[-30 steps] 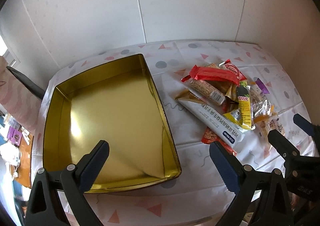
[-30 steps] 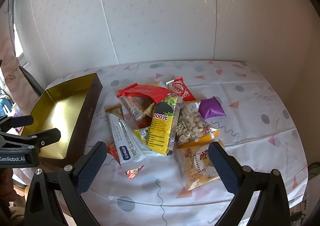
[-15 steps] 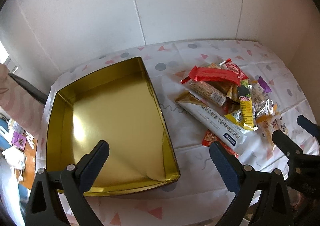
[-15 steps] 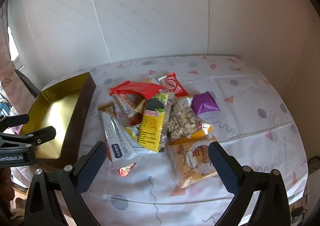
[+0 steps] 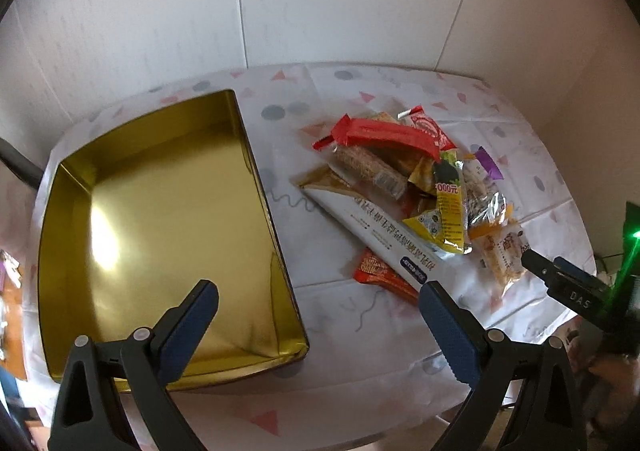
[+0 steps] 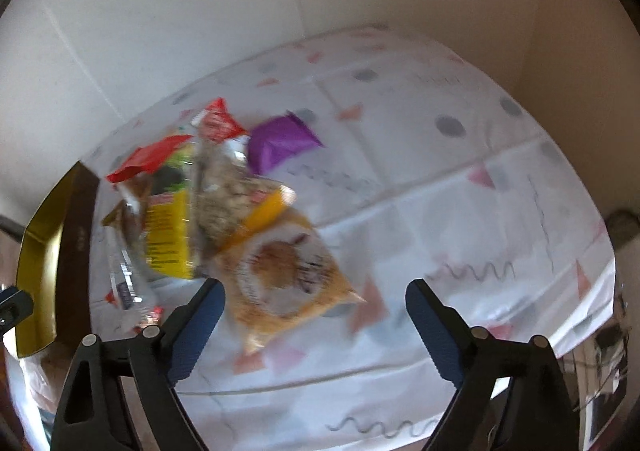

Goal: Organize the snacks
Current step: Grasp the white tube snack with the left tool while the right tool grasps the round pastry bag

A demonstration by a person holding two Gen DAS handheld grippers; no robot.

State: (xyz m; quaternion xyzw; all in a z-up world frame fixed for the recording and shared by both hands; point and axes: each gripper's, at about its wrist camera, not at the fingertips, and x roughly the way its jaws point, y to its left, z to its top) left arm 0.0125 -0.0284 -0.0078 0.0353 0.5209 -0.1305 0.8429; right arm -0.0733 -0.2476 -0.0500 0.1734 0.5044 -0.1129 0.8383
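Left claw hovers above the bench, fingers spread wide, empty, one finger over the near corner of the gold tin, the other past its right wall. Right claw is also spread apart, empty, angled down just over the orange pastry pack; that view is blurred. Snack pile lies on the patterned tablecloth right of the tin, apart from it. The purple packet sits at the pile's far edge.
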